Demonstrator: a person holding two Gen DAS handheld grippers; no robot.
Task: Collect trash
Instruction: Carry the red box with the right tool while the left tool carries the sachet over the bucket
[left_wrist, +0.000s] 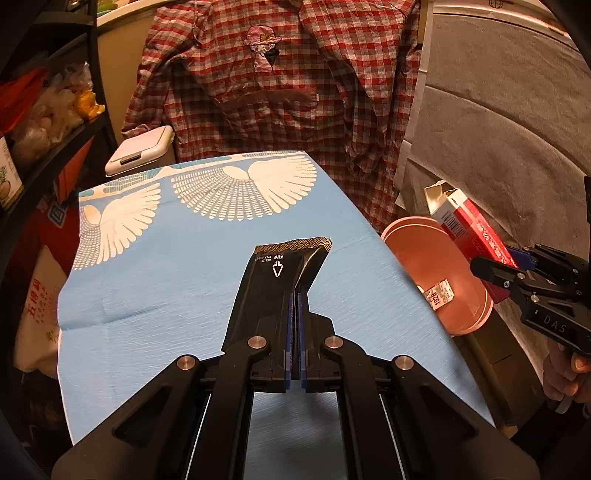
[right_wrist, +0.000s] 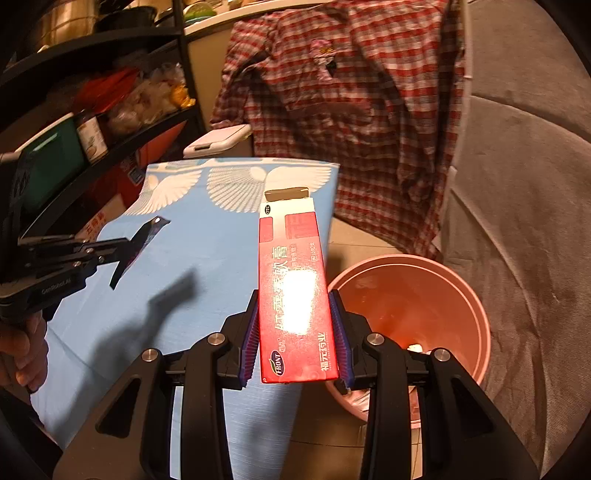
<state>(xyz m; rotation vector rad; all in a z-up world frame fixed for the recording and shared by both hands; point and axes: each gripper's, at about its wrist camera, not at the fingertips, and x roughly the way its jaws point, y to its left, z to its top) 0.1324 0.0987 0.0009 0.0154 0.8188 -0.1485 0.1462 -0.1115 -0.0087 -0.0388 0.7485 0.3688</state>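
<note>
**Mara:** Left wrist view first, reading from the left: what was there?

**Tom:** Dark shelving (left_wrist: 44, 122) with bags stood at the far left, then the table under a blue cloth (left_wrist: 155, 280) printed with white wings. The left gripper (left_wrist: 294, 306) pointed down at a slant over that cloth, its jaws pressed together on a flat black wrapper (left_wrist: 275, 277) with a gold-patterned top edge. The wrapper stuck up and forward from the pads, lifted off the cloth.

**Mara:** And further right?

**Tom:** A pink bin (left_wrist: 443, 273) sat just past the table's right edge, a scrap of printed label inside it. Beyond its rim the right gripper (left_wrist: 517, 266) came in from the right edge, held by a hand (left_wrist: 565, 373) whose fingers curled round the handle below. It carried a red carton (left_wrist: 476, 229), tilted, over the bin's far side.

**Mara:** Did the right wrist view agree?

**Tom:** Yes. At its left a hand (right_wrist: 22, 350) gripped the left gripper (right_wrist: 122, 254), which lay nearly level across the picture with the black wrapper (right_wrist: 140, 240) pinched at its tip, above the blue cloth (right_wrist: 207, 258). In the centre the right gripper (right_wrist: 295, 339) had its jaws partly spread and clamped against both long sides of the red carton (right_wrist: 291, 295), open flap pointing away. The pink bin (right_wrist: 476, 317) stood on the floor just right of it, beside the table. A red checked shirt (right_wrist: 369, 110) hung behind.
</note>
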